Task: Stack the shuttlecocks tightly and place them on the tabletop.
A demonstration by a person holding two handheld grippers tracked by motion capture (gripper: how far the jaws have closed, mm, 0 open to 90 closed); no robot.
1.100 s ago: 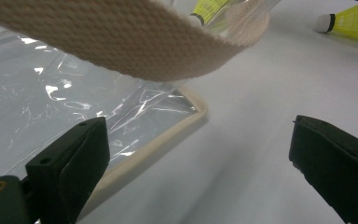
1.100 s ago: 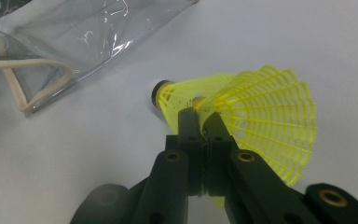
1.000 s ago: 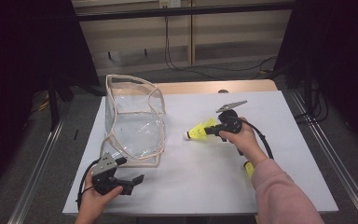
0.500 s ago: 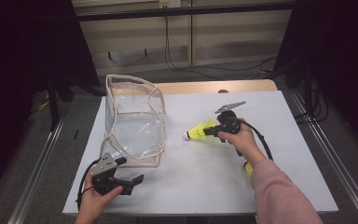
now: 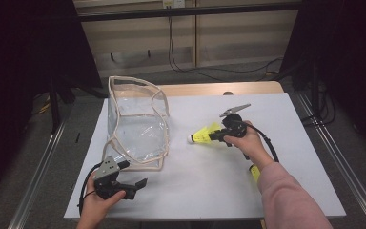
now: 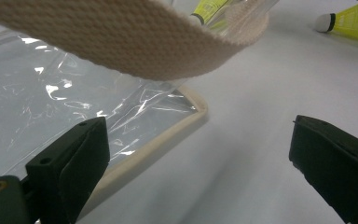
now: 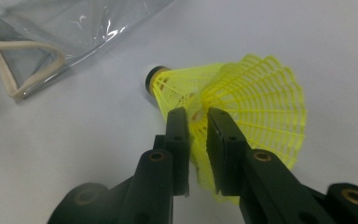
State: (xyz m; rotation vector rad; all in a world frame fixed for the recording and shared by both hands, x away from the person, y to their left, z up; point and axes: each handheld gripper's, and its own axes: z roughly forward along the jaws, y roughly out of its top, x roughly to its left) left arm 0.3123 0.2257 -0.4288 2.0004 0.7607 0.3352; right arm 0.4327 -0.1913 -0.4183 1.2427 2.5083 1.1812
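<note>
Now right gripper (image 7: 196, 122) jaws just loosened w/ shuttlecock (image 7: 242, 98) skirt between; it may drop beside bag (image 5: 136, 124).

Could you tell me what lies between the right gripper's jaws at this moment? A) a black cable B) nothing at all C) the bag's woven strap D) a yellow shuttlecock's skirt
D: in the right gripper view, the right gripper has the mesh skirt of the yellow shuttlecock between its narrowly parted jaws, which have just been opening.
</note>
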